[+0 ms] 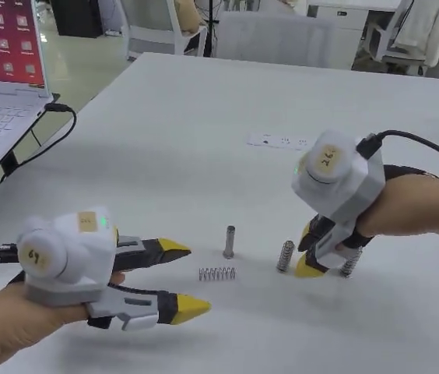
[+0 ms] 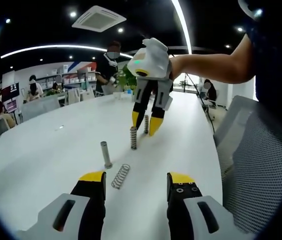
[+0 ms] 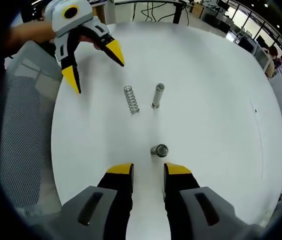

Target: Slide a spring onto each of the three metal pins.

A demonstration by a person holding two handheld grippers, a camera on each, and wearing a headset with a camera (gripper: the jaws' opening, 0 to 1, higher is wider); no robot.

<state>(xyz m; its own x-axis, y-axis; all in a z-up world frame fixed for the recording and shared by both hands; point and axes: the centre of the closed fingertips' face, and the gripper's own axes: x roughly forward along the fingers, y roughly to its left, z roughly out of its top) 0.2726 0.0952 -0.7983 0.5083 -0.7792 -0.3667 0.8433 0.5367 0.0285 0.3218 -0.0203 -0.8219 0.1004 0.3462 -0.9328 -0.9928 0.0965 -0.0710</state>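
Three metal pins stand upright on the white table (image 1: 204,156). The left pin (image 1: 229,241) (image 2: 105,154) (image 3: 157,95) is bare. A loose spring (image 1: 216,273) (image 2: 121,176) (image 3: 130,99) lies flat just in front of it. The middle pin (image 1: 285,255) (image 2: 133,138) (image 3: 159,150) wears a spring, and so does the right pin (image 1: 350,262) (image 2: 146,124). My right gripper (image 1: 313,261) (image 2: 146,123) (image 3: 149,170) points down between those two sprung pins, open, holding nothing. My left gripper (image 1: 184,278) (image 2: 137,177) (image 3: 95,67) hovers open, short of the loose spring.
A white power strip (image 1: 278,141) lies further back on the table. An open laptop (image 1: 1,78) with a black cable (image 1: 56,136) sits at the far left edge. Chairs stand beyond the table's far edge.
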